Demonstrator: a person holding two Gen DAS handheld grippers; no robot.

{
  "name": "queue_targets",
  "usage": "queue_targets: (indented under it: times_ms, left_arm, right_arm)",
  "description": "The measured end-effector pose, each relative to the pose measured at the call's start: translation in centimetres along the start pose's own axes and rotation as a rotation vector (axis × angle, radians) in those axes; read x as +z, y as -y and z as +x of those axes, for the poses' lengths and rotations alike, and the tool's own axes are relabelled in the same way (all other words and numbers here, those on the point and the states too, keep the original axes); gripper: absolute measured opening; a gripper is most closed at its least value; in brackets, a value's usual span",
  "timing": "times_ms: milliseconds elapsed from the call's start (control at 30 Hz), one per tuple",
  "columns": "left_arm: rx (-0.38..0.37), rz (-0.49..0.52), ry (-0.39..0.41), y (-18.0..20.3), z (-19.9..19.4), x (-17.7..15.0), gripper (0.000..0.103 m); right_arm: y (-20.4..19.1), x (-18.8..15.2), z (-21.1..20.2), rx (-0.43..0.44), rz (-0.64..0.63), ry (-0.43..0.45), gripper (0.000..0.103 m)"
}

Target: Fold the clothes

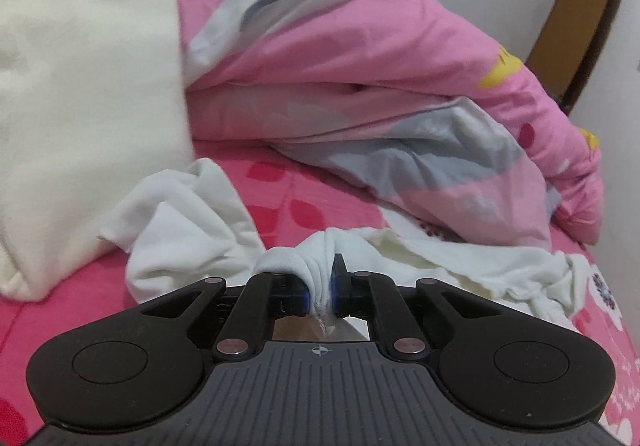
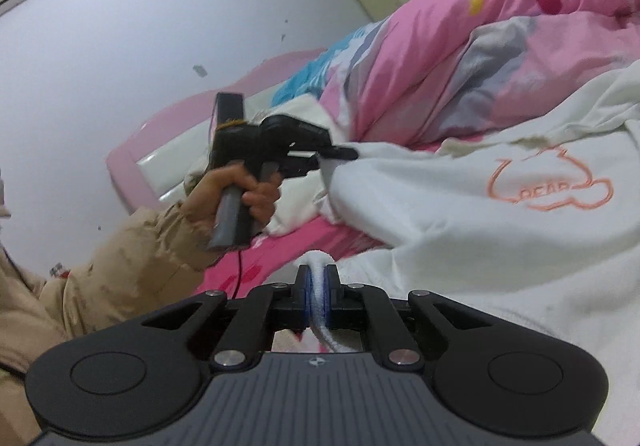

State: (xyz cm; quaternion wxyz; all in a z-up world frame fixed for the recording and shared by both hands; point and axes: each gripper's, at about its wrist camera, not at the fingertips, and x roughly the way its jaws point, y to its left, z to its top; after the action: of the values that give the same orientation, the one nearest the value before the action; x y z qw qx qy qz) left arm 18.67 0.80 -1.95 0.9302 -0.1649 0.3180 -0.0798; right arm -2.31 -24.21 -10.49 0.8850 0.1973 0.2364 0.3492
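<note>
Two hand-held grippers, both shut tight on one white top (image 2: pixel 460 222): left hand-held gripper (image 1: pixel 320 288) pinching a bunched bit, right hand-held gripper (image 2: pixel 318 292) pinching a thick hem. Top half lifted, rest slumped on pink bed (image 1: pixel 312 202), not folded flat. Could slip out w/ a hard tug, esp. the left's small pinch. Could snag on pink quilt (image 1: pixel 360 78) just beside. Orange stitched bear shape (image 2: pixel 550 184) w/ word, prob. "BEAR", blurry.
</note>
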Motion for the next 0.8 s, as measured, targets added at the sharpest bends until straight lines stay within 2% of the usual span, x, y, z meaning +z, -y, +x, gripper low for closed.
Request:
queue_targets:
  times_ms: [167, 267, 400, 533, 600, 667, 800]
  left_arm:
    - [0.03, -0.011, 0.052, -1.2, -0.1, 0.4, 0.007]
    - [0.052, -0.018, 0.063, -2.0, 0.5, 0.2, 0.007]
    - [0.046, -0.036, -0.005, -3.4, 2.4, -0.6, 0.008]
    - [0.022, -0.103, -0.078, -5.2, 3.1, -1.7, 0.013]
    - [0.005, -0.108, -0.094, -5.5, 2.6, -2.1, 0.029]
    - [-0.012, -0.106, -0.105, -5.7, 1.9, -2.5, 0.039]
    - [-0.043, -0.059, -0.105, -5.8, -0.7, -3.6, 0.065]
  right_arm:
    - [-0.2, -0.9, 0.2, 0.06, 0.048, -0.014, 0.006]
    - [-0.1, -1.9, 0.2, 0.06, 0.062, -0.047, 0.006]
    - [0.9, -3.5, 0.3, 0.029, 0.106, -0.111, 0.006]
    - [1.2, -4.0, 0.3, -0.004, 0.109, -0.16, 0.006]
    - [1.0, -3.8, 0.3, -0.018, 0.093, -0.18, 0.007]
    - [0.8, -3.7, 0.2, -0.033, 0.078, -0.199, 0.009]
    - [0.4, -3.4, 0.2, -0.062, 0.047, -0.239, 0.026]
